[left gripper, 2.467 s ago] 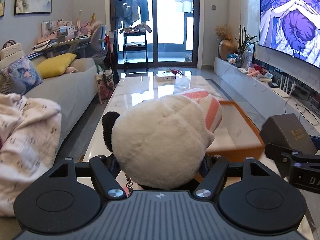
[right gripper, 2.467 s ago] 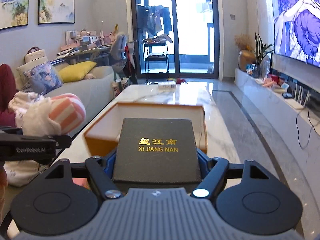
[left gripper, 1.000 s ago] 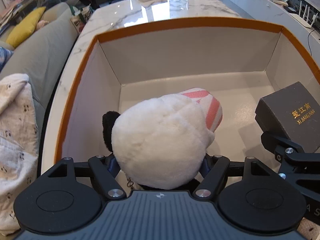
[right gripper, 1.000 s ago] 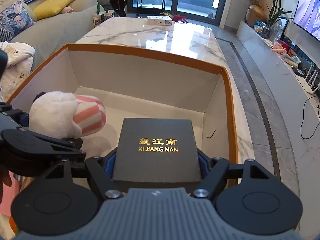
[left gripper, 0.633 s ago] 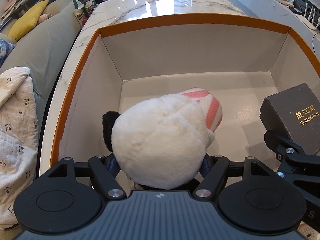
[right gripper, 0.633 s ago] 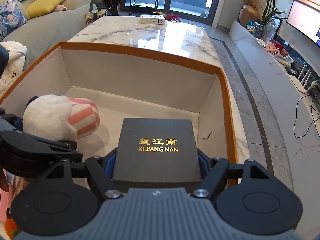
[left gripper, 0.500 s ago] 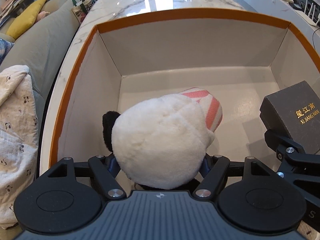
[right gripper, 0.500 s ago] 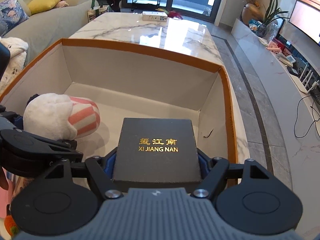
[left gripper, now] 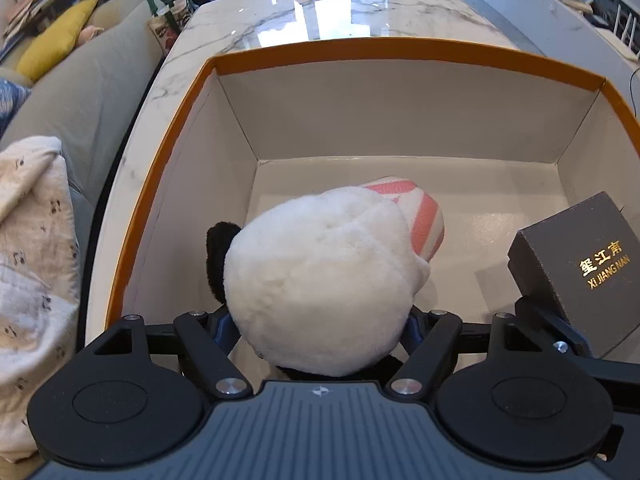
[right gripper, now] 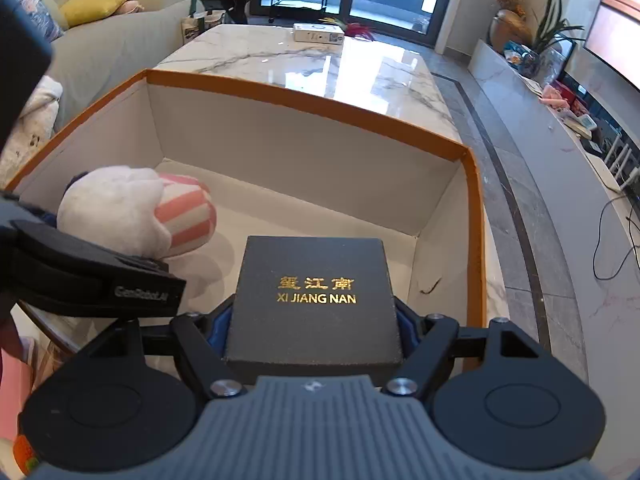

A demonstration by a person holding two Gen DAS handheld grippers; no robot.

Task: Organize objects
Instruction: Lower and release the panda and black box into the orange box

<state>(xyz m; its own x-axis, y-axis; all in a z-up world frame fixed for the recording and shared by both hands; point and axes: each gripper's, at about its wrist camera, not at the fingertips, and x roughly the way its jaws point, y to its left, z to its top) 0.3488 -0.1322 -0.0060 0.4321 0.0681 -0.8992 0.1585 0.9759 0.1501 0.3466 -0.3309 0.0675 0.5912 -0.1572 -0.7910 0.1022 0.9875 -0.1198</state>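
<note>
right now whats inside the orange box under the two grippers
The orange box shows only bare white floor; the plush toy and the black box hang gripped above it, hiding the floor beneath them.

Open box (left gripper: pixel 408 50) is set on table (left gripper: pixel 360 12). Plush toy (left gripper: pixel 324 284) is held over its left half, small box (right gripper: pixel 316 296) over its right. Sofa (left gripper: pixel 88 92) is located left of table.

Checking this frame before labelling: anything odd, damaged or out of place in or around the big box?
One small thing: a thin dark scrap lies on the big box's right inner wall; what it is cannot be told. Otherwise nothing stands out. The left tool holds the plush toy and the right tool the black box, both over the box's bare floor.
</note>
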